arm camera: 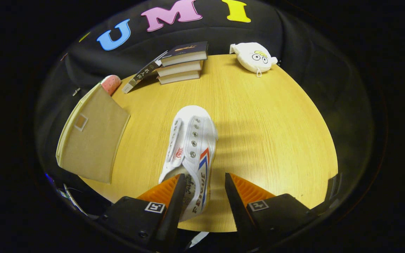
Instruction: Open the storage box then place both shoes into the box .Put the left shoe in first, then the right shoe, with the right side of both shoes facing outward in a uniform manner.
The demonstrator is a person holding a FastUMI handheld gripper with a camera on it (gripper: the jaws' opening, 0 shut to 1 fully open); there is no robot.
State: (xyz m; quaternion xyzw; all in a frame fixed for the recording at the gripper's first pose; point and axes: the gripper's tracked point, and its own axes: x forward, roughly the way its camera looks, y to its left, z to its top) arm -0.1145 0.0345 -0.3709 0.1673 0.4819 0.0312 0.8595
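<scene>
A white canvas shoe (192, 147) with red and blue side stripes lies on the wooden table (265, 133), toe pointing away from me. Its heel end reaches back between my fingers, close against the left finger (169, 191). My gripper (204, 181) is open, with a gap between the shoe and the right finger (243, 191). A beige fabric storage box (91, 135) stands at the table's left side, beyond the left finger, its lid side facing me and looking closed.
A stack of three books (181, 63) sits at the far side of the table, with another book (142, 75) leaning against it. A white plush toy (253, 56) lies at the far right. A pink object (111, 83) peeks out behind the box.
</scene>
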